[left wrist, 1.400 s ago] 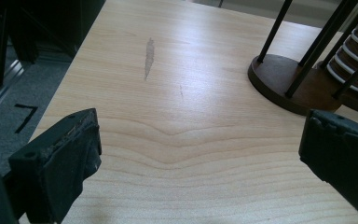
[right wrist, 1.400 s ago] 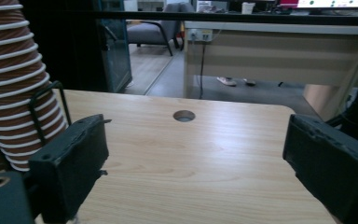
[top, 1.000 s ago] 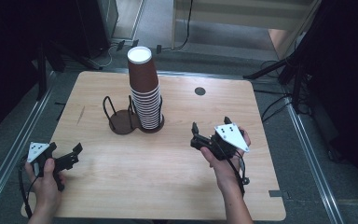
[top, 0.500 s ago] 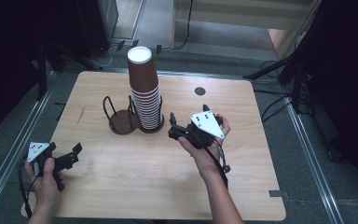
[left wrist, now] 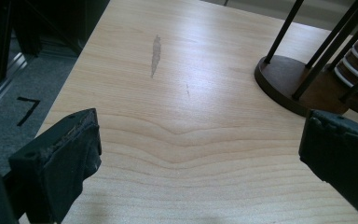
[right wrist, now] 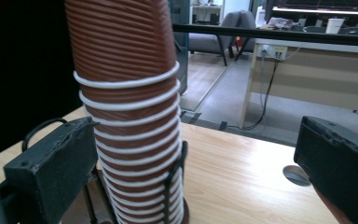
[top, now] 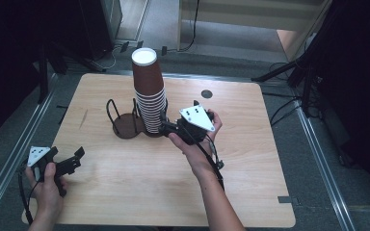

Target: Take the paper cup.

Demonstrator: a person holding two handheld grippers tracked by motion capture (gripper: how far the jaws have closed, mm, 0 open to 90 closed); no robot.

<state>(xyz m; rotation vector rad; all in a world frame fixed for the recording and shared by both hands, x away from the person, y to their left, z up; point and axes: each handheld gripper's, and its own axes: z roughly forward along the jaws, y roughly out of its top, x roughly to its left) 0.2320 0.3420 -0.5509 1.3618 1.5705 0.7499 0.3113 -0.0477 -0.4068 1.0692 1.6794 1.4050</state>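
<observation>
No brand, label or legible writing appears on the stack of paper cups (top: 148, 96) or elsewhere. The stack stands upside down in the right bay of a dark wire cup holder (top: 125, 127), near the centre of the wooden table (top: 250, 192). The right gripper (top: 165, 126) is at the stack's 4 o'clock, just beside its base, jaws spread and empty. The left gripper (top: 72, 161), well apart at 7 o'clock, is also released.

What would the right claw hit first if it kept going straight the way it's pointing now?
Most likely the stack of brown paper cups. The right claw points at it with jaws open, and the stack sits between them ahead, in its wire holder. Exact depth is unclear.
</observation>
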